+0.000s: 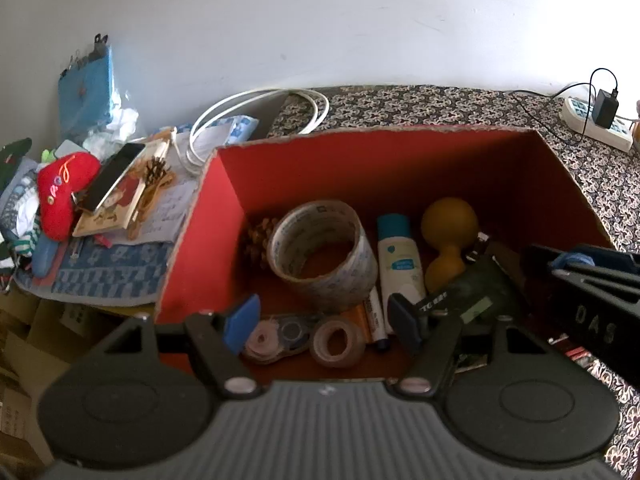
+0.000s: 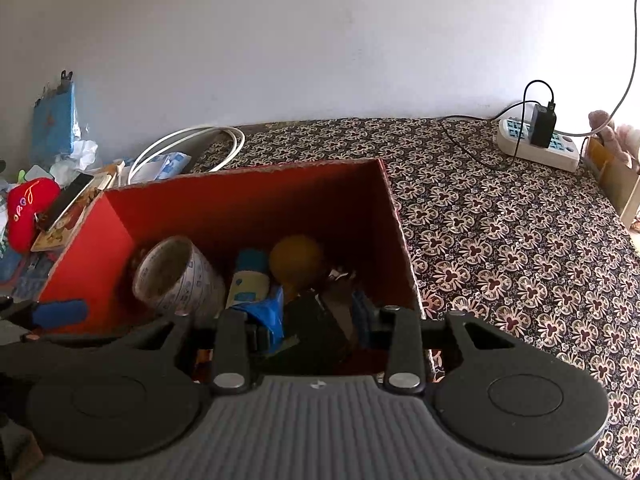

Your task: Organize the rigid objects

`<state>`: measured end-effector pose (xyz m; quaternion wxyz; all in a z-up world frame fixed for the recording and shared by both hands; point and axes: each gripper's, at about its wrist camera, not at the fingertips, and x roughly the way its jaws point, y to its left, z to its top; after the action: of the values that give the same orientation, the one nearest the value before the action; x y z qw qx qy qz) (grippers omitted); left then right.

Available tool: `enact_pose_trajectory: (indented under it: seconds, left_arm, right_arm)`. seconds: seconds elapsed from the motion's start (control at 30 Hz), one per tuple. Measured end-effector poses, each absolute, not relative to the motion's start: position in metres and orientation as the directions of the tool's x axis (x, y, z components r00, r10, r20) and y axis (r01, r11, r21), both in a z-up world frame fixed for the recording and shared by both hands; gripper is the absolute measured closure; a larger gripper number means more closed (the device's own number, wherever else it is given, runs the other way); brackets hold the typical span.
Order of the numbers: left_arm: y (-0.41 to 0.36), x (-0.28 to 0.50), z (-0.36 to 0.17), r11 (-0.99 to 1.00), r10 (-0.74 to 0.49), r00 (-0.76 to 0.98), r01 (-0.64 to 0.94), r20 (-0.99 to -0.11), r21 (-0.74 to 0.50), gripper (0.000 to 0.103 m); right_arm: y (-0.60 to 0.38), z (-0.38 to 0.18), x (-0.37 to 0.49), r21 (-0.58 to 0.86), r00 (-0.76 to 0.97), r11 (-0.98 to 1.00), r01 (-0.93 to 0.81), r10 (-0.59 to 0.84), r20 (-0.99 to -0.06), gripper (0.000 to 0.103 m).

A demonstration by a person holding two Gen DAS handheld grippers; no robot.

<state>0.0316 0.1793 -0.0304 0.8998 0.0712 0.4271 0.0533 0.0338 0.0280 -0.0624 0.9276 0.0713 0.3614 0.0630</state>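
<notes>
A red cardboard box [image 1: 280, 168] [image 2: 224, 196] stands on the patterned table. Inside lie a big tape roll [image 1: 322, 254] [image 2: 176, 276], a small tape roll [image 1: 336, 340], a correction tape [image 1: 280, 334], a white bottle with a teal cap [image 1: 400, 256] [image 2: 248, 280], a yellow dumbbell-shaped toy [image 1: 448, 236] [image 2: 296, 260], a marker [image 1: 376, 318] and a dark object [image 1: 476, 292] [image 2: 316, 328]. My left gripper [image 1: 324, 320] is open over the box's near edge. My right gripper [image 2: 316, 320] is open, its jaws on either side of the dark object inside the box; it also shows in the left wrist view [image 1: 592, 292].
Left of the box lies a clutter pile: a red plush [image 1: 60, 192] [image 2: 28, 212], a phone [image 1: 114, 176], a booklet, a white cable [image 1: 256, 116] and a blue pouch [image 1: 86, 92]. A power strip [image 2: 540, 144] with a charger sits far right. A cardboard holder [image 2: 612, 176] stands beside it.
</notes>
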Motion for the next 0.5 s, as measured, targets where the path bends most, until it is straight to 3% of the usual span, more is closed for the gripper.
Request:
enact_pose_trajectory:
  seconds: [0.5]
  left_arm:
    - [0.1825,0.0312,-0.0351,0.990,0.131,0.606,-0.040,-0.784,0.134,0.033]
  right_arm:
    - [0.0263,-0.0641,0.0331,0.193,0.726,0.979,-0.067,0.181,-0.663,0.083]
